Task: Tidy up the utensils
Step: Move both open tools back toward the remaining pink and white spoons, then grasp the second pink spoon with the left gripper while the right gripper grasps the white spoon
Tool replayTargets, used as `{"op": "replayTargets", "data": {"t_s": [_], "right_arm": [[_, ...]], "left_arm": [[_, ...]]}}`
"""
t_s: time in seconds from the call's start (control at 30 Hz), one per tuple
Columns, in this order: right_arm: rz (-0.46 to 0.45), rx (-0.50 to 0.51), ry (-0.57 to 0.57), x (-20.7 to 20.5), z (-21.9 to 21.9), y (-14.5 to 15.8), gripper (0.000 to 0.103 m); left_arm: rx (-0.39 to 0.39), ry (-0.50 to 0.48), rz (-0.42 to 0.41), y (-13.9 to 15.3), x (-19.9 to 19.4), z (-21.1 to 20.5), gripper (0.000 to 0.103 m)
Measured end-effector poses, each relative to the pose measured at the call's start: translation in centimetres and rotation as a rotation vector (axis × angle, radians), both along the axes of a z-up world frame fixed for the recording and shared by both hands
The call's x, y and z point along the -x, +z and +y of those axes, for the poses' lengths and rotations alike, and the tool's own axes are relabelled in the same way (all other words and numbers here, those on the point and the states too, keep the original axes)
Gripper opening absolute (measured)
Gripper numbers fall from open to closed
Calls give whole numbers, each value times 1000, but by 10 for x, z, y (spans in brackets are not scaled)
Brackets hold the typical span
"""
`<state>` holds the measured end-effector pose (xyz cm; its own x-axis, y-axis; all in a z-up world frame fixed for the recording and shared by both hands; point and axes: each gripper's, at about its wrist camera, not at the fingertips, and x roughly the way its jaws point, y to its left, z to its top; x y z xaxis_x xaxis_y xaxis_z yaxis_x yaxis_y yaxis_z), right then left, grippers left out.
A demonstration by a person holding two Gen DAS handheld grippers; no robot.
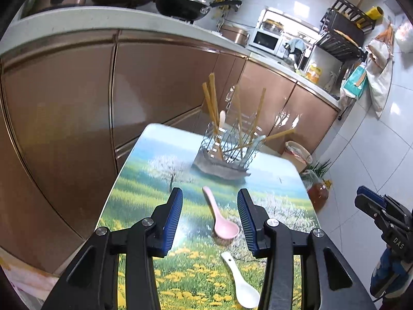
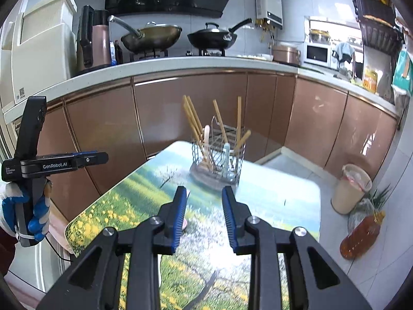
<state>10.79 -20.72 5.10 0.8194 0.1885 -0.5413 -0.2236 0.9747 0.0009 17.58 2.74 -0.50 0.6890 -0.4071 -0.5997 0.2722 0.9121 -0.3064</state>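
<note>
A pink spoon [image 1: 224, 228] lies on the landscape-print table [image 1: 144, 193], its handle pointing away. In the left wrist view my left gripper [image 1: 209, 192] hovers over it, open, its blue pads either side and clear of the spoon. A white spoon [image 1: 241, 281] lies closer, by the right finger. At the table's far end a wire holder [image 1: 229, 144] carries several chopsticks and spoons. My right gripper [image 2: 204, 190] is open and empty above the table [image 2: 284, 188], pointing at the holder [image 2: 219, 160]. A gloved hand holds the left gripper [image 2: 77, 159] at that view's left.
Brown cabinet doors [image 2: 193, 108] run behind and left of the table. A lined bin [image 2: 351, 188], a bottle of amber liquid [image 2: 361, 235] and some greens stand on the tiled floor to the right. The right gripper [image 1: 371, 201] shows beyond the table's right edge.
</note>
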Motion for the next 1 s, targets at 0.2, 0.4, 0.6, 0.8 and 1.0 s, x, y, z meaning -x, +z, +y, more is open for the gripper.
{"op": "replayTargets", "data": {"t_s": [0.2,0.4,0.6,0.8,1.0], "right_arm": [[62,-19,1,-2,4,-21,27],[121,-19,6,-8,4,-48,27],[187,-37,22,-12,4,-81,27],[283,-67,85,-20,22,-120,27],[364,-109,150,-36,46,-152,27]], "left_arm": [[0,-8,52,-20,-6,-2,43],[-10,-24,110,-42,-20,-8,43],[-15,-39,210,-73,-39,-18,43],[-6,-67,317,-102,-65,-35,43],[-19,-107,388,-115,-100,-61,48]]}}
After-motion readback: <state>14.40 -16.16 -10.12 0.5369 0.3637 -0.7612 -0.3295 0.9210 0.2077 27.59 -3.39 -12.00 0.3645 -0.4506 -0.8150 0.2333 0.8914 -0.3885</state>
